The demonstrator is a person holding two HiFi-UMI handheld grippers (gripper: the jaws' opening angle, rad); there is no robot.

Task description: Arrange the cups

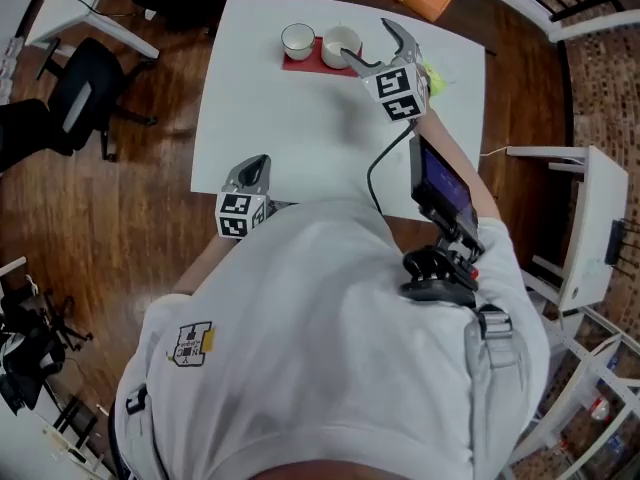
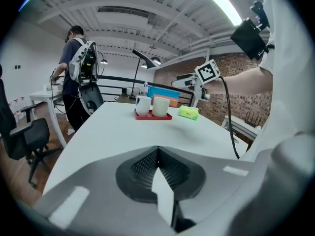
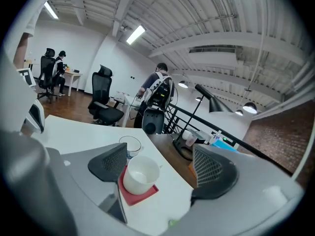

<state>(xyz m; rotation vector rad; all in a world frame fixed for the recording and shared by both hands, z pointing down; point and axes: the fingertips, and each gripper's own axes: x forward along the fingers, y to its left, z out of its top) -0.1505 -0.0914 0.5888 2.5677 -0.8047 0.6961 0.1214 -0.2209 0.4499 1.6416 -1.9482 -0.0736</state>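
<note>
cup [image 1: 297, 40] and second cup [image 1: 338, 42] side by side on red tray [image 1: 301, 62], far edge of white table [image 1: 300, 128]. right gripper [image 1: 367, 40] wide open, empty, over them; left gripper [image 1: 257, 160] closed, empty, near edge.

Open-plan office, loft-style: black swivel chairs [image 3: 104, 102], person [image 3: 61, 63] seated at a desk [image 3: 75, 74], wood floor [image 1: 130, 218], exposed ceiling beams w/ strip lights [image 3: 134, 33], brick wall [image 2: 224, 107], black railing [image 3: 197, 118].
</note>
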